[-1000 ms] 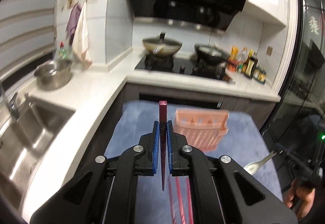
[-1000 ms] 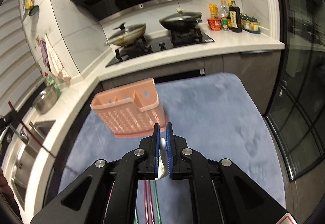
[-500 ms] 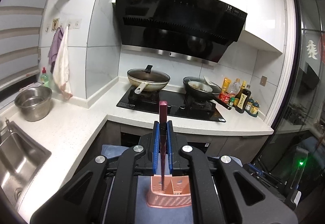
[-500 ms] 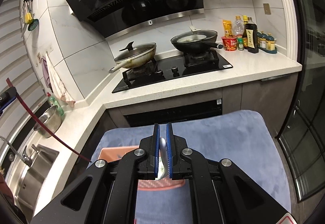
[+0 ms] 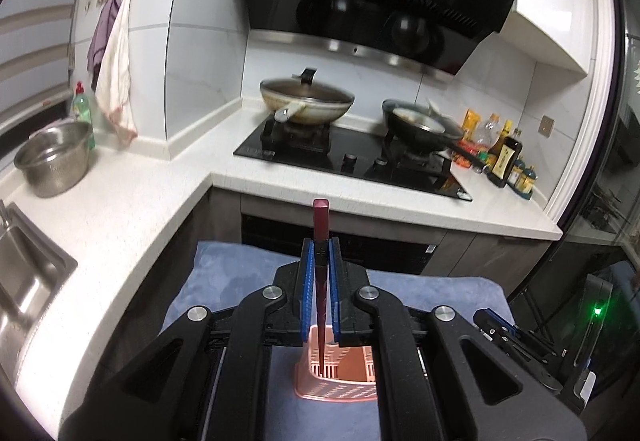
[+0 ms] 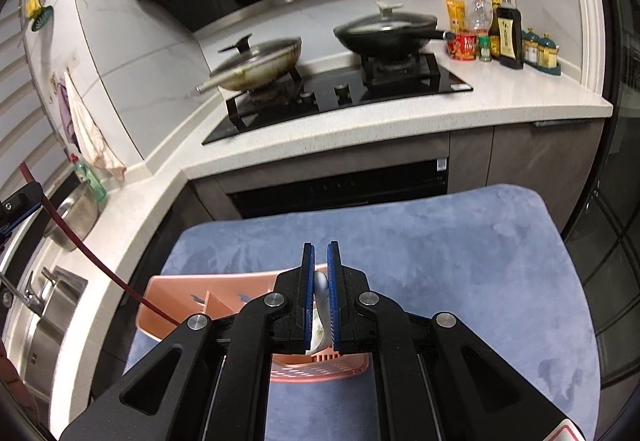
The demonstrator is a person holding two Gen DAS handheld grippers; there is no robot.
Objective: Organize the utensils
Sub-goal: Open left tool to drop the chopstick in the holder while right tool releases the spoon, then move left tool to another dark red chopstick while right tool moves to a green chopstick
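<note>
Maroon chopstick (image 5: 321, 261) pinched in left gripper (image 5: 320, 281), tip over pink slotted plastic caddy (image 5: 340, 381) at 6 o'clock for dropping in; right gripper (image 6: 320, 293) clamps pale spoon (image 6: 320, 305).

Both grippers' jaws clamped shut

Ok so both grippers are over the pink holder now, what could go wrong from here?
The dark red chopstick is pinched high by the left gripper, so its long tip could swing and miss a slot in the pink holder. The right gripper grips the spoon close by; the two could collide. The light holder might tip on the soft blue mat.
</note>
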